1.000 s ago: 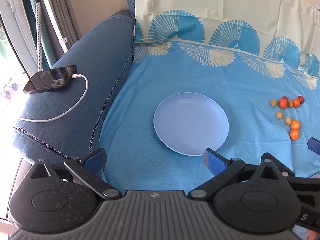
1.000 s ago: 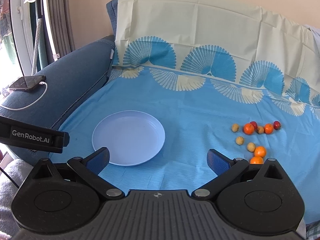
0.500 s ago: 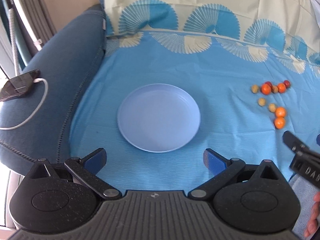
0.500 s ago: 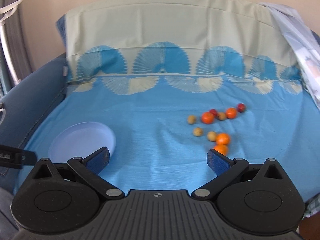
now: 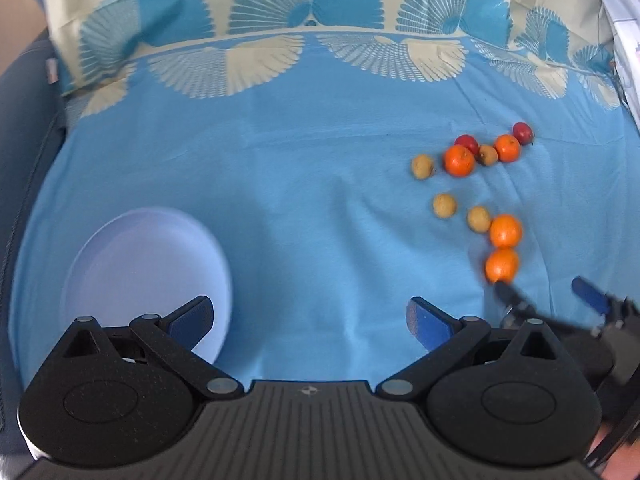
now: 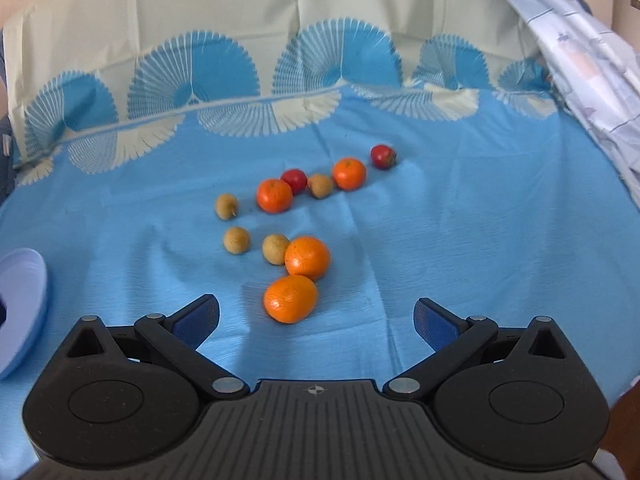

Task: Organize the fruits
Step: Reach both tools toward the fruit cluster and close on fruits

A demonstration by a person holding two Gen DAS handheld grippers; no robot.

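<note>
Blue cloth (image 6: 440, 240) bearing scattered fruits: nearest orange (image 6: 291, 298) just ahead of right gripper (image 6: 316, 316), fingers spread wide, empty. Lavender plate (image 5: 140, 264) far left, beneath left gripper (image 5: 310, 316), likewise spread apart, holding nothing.

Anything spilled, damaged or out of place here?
Nothing damaged or spilled. The fruit lies loose on the blue cloth: four oranges, four tan fruits, two red ones, nearest orange just ahead of the open right gripper. The plate is bare.
</note>
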